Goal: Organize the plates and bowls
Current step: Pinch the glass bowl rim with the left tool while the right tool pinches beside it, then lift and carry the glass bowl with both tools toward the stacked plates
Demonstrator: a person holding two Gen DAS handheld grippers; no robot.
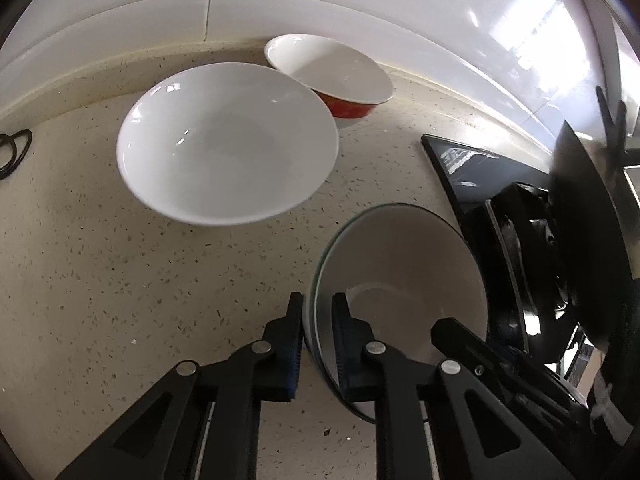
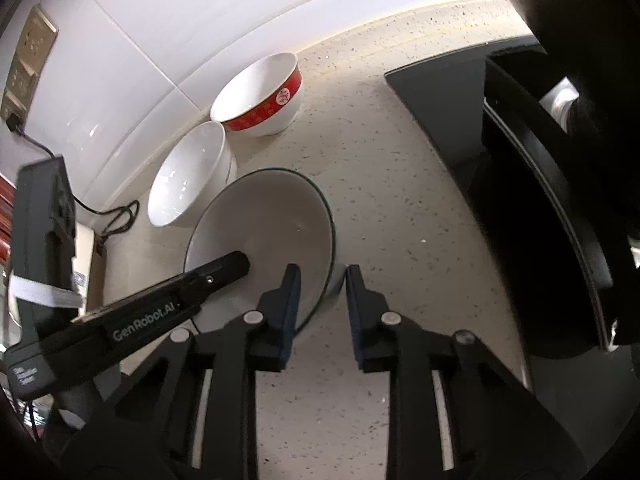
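A grey bowl with a dark rim (image 1: 400, 264) stands on the speckled counter beside the stove. My left gripper (image 1: 318, 308) is shut on its near-left rim, one pad inside and one outside. My right gripper (image 2: 322, 280) clamps the same bowl (image 2: 272, 220) on its right rim, the left pad inside and the right pad against the outer wall. One finger of the left gripper (image 2: 224, 270) reaches into the bowl from the left. A large white bowl (image 1: 228, 144) and a red-banded bowl (image 1: 332, 72) stand behind it by the wall.
A black glass stove (image 1: 460, 160) with a dark pan (image 1: 580, 220) lies to the right. The tiled wall (image 2: 160, 20) runs behind the white bowl (image 2: 188, 176) and the red-banded bowl (image 2: 260, 96). A black cable (image 2: 116, 216) and a wall socket (image 2: 28, 60) are at the left.
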